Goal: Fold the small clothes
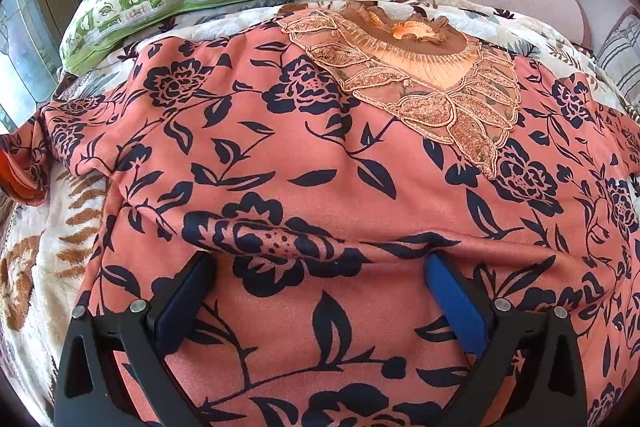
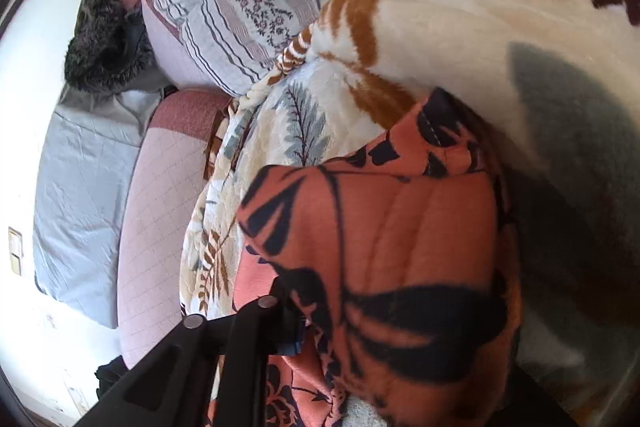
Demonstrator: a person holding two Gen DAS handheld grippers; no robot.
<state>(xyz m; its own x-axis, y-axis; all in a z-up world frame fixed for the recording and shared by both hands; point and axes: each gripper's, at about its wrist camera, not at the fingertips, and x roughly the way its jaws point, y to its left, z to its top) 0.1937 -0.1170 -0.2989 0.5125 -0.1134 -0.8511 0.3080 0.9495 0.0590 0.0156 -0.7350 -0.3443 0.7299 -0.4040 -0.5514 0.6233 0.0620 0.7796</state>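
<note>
Item: floral blouse (image 1: 320, 163), spread face-up on blanket (image 1: 36, 267) ahead of left tongs (image 1: 320, 267), spread wide, pads resting on cloth. Right tongs (image 2: 296, 323) pinching blouse sleeve edge. Step: first fold. Next: likely carry sleeve inward across body.

Left tool (image 1: 320, 267) spread wide, tilted down; right tool (image 2: 296, 323) clamped, rolled sideways.
</note>
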